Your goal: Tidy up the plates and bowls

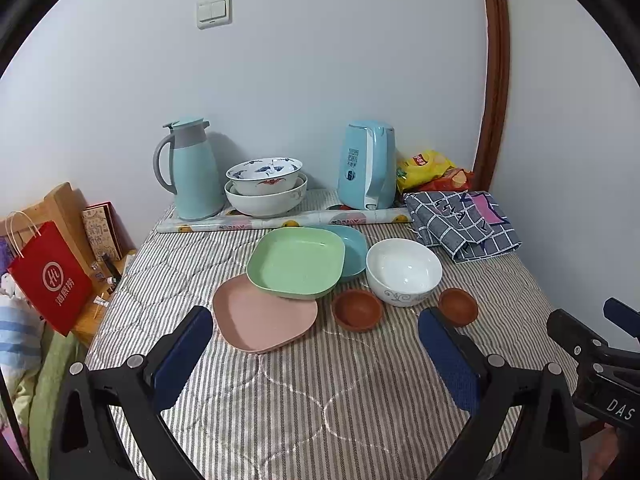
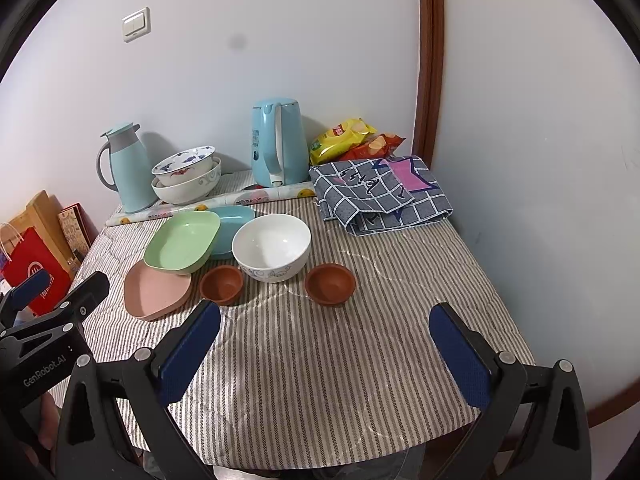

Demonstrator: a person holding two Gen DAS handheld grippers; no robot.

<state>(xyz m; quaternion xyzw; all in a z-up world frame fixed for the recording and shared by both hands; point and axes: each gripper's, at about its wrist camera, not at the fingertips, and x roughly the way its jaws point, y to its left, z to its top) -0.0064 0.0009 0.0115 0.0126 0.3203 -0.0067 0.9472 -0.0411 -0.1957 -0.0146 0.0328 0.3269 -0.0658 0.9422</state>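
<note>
On the striped table a green square plate overlaps a pink plate in front and a blue plate behind. A white bowl stands to their right, flanked by two small brown bowls. Two stacked bowls sit at the back. My left gripper is open, hovering short of the pink plate. In the right wrist view the same white bowl, green plate and right brown bowl show; my right gripper is open and holds nothing.
A blue thermos jug, a blue kettle, a rolled patterned sheet, snack bags and a folded checked cloth line the back and right. A red paper bag stands off the table's left edge. Walls close the back and right.
</note>
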